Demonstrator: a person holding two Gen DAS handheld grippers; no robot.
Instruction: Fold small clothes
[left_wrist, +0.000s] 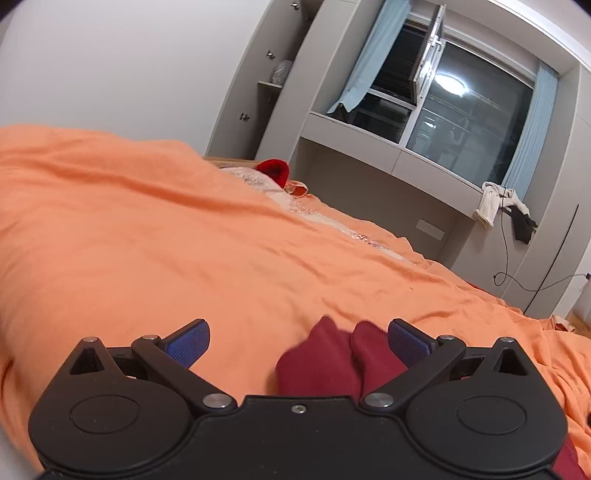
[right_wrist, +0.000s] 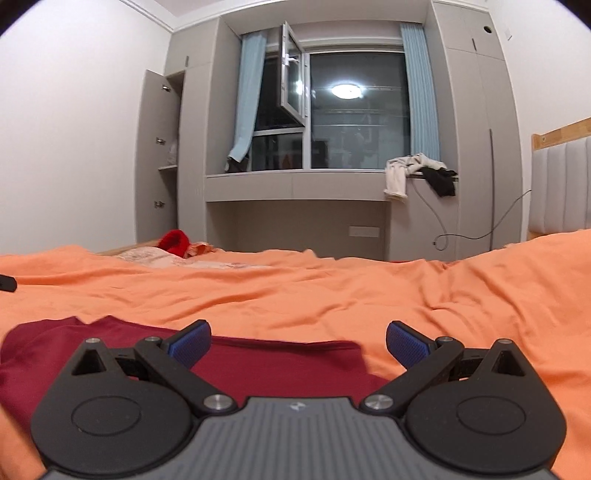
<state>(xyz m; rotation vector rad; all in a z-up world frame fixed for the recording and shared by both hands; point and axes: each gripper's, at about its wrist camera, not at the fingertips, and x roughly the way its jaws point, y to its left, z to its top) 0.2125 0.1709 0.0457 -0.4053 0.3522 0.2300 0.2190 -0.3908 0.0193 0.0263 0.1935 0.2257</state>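
A dark red garment (right_wrist: 280, 363) lies flat on the orange bedspread (right_wrist: 332, 291), just ahead of and below my right gripper (right_wrist: 298, 345). That gripper stands open with its blue pads (right_wrist: 192, 345) wide apart and nothing between them. In the left wrist view, a bunched part of the same dark red garment (left_wrist: 332, 363) rests on the orange bedspread (left_wrist: 147, 240), under and between the fingers of my left gripper (left_wrist: 298, 343). The left gripper is open wide; its right pad (left_wrist: 406, 343) is close beside the cloth but not pressing it.
A bright red item (right_wrist: 173, 242) and a pale patterned cloth (right_wrist: 155, 258) lie at the bed's far side. Grey cabinets and a window ledge (right_wrist: 295, 177) with draped clothes (right_wrist: 399, 177) stand beyond. A padded headboard (right_wrist: 561, 188) is at the right. A dark object (right_wrist: 7, 282) sits at the left edge.
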